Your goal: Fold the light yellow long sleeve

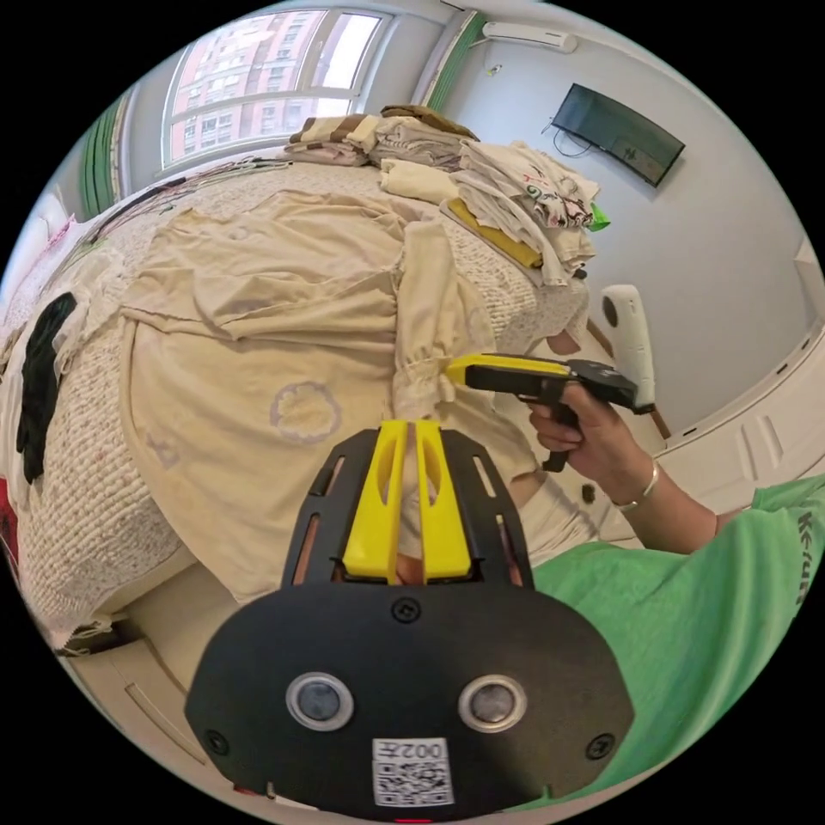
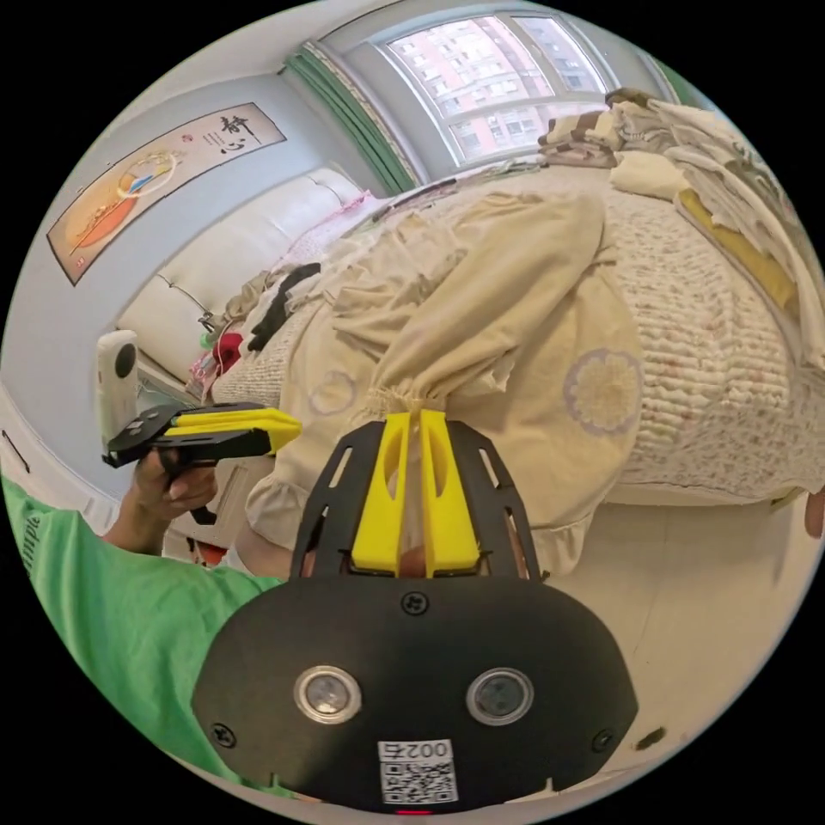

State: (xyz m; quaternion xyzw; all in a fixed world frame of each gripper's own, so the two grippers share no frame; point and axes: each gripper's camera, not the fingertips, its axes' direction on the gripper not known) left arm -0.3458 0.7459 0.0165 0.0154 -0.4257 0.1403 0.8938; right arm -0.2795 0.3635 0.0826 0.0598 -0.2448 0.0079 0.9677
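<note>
Yellow shirt lies spread on the bed, unfolded; both grippers clamp one sleeve cuff, folding barely begun.

the black plate of the left gripper carries a white qr sticker printed 0024, seen mirrored. the right gripper bears a matching sticker, its digits too blurred to trust. the long framed wall scroll shows two black brush characters.
</note>
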